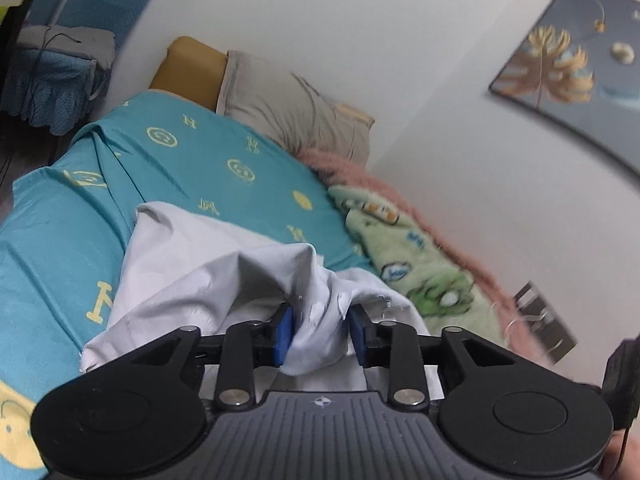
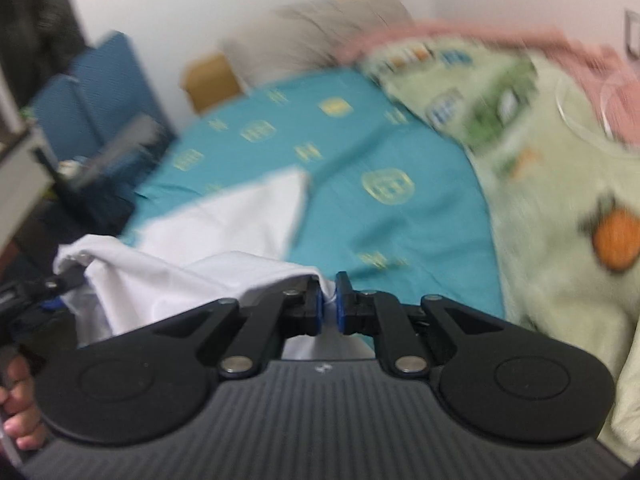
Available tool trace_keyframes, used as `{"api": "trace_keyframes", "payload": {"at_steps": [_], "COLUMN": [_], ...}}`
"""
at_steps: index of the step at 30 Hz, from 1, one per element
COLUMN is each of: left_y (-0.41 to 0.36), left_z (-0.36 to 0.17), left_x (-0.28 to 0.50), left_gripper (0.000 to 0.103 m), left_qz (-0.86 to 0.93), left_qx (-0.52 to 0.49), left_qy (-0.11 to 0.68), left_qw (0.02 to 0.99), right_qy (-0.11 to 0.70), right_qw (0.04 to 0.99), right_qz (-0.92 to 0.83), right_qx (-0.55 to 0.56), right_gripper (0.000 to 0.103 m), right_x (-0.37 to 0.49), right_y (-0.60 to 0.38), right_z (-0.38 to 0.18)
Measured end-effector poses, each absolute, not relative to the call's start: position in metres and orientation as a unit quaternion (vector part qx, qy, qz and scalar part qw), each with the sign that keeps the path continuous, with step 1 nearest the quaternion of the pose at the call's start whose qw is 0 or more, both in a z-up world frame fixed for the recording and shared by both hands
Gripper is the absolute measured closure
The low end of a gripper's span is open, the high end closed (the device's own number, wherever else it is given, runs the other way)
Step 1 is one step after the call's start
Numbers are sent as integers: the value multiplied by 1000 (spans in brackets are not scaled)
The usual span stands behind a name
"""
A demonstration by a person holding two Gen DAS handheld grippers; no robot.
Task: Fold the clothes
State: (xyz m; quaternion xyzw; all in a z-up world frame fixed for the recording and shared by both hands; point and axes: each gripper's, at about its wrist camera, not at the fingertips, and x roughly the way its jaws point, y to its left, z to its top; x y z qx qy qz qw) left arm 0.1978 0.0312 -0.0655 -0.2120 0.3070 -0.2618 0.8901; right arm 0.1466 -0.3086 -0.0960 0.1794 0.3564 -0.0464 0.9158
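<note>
White cloth [image 1: 192, 264] bunches between the blue pads [image 1: 285, 330] of the left gripper [image 1: 320, 332], whose jaws stand part-open — the right-hand pad clear of the fabric. The right gripper [image 2: 328, 304] is clamped on a thin fold of the same cloth [image 2: 224, 232]. Beyond both, the cloth lies on a teal sheet [image 1: 208, 148]. Past the sheet sits a grey pillow [image 1: 288, 112]; beside the sheet — a green blanket [image 1: 420, 264].
</note>
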Motion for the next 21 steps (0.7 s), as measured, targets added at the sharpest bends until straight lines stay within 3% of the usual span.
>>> {"api": "trace_keyframes", "payload": {"at_steps": [4, 6, 7, 8, 12, 18, 21], "left_y": [24, 20, 18, 16, 6, -8, -22], "left_z": [-72, -70, -68, -67, -69, -85, -94], "left_x": [202, 200, 198, 197, 188, 175, 174], "left_gripper": [48, 47, 46, 46, 46, 47, 52], "left_qz": [-262, -265, -268, -270, -265, -262, -259], "left_qx": [-190, -175, -168, -160, -116, -54, -29], "left_qy": [321, 319, 314, 313, 323, 339, 326], "left_qw": [890, 893, 895, 896, 901, 902, 909], "right_qy": [385, 385, 382, 378, 353, 240, 223], "right_qw": [897, 897, 899, 901, 912, 932, 934], "right_qz": [-68, -73, -73, -74, -102, -212, -211], "right_qx": [208, 206, 202, 198, 182, 167, 185], "right_gripper": [89, 66, 39, 21, 22, 22, 21], "right_x": [154, 155, 155, 153, 142, 106, 98], "right_y": [-308, -304, -301, -299, -291, -302, -309], "right_z": [-115, -118, -119, -119, -114, -87, -84]}}
